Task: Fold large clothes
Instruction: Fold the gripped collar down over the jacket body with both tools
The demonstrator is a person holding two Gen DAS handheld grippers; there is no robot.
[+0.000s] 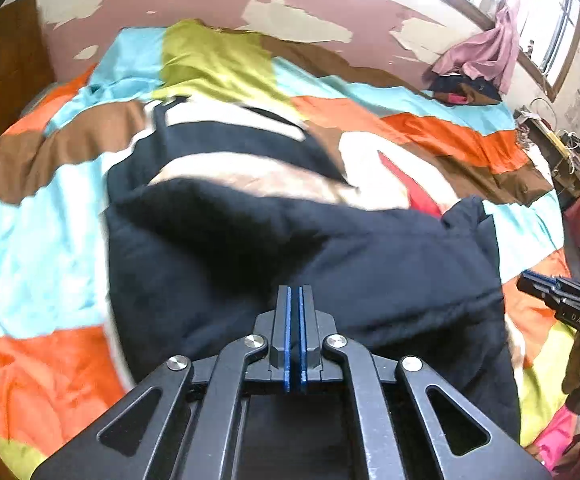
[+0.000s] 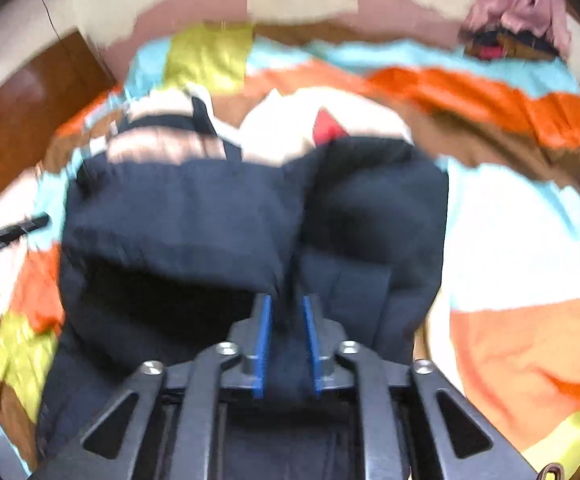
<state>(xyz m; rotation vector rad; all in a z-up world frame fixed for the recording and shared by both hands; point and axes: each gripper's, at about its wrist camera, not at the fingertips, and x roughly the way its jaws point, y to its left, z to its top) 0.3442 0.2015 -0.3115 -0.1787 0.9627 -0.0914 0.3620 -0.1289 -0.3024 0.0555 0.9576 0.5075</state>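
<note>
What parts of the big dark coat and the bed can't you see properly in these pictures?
- Near edge of the dark coat: left wrist view, hidden behind the left gripper.
- Coat cloth between the jaws of the right gripper: right wrist view, too blurred to tell if gripped.
- Colourful bedspread: right wrist view, smeared by motion blur.
- Pile of clothes at the far corner: left wrist view, too small to identify.
</note>
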